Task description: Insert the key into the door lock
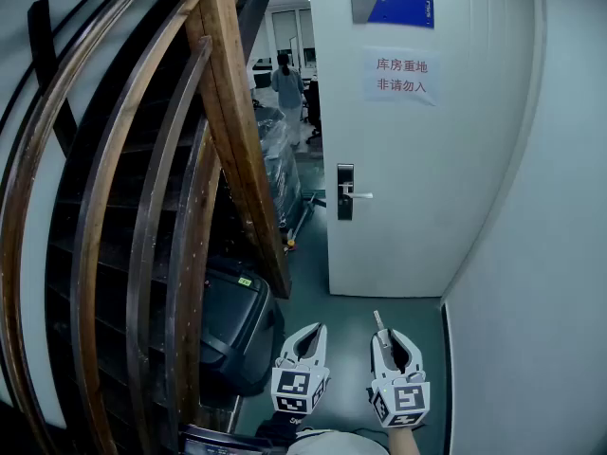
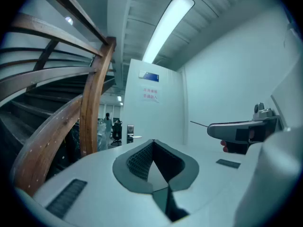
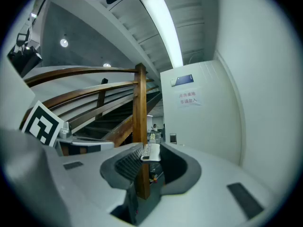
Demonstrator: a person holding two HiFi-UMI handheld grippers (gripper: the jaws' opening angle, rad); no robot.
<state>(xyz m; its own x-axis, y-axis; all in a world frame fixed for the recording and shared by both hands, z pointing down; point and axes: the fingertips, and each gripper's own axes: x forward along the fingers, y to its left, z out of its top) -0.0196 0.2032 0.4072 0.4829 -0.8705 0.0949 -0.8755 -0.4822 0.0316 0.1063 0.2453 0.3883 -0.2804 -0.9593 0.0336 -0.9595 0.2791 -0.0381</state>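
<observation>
Currently right gripper (image 1: 387,336) clamps key (image 1: 378,322), shaft pointing toward door lock (image 1: 345,192); left gripper (image 1: 312,330) closed

Wooden staircase (image 1: 232,131) — pale walls (image 1: 560,207)

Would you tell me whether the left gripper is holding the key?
No, the left gripper has its jaws together with nothing between them; the key sits in the right gripper.

White hand-held grippers (image 1: 318,328) (image 1: 387,337), black-marked cubes (image 1: 302,390) (image 1: 403,404)
</observation>
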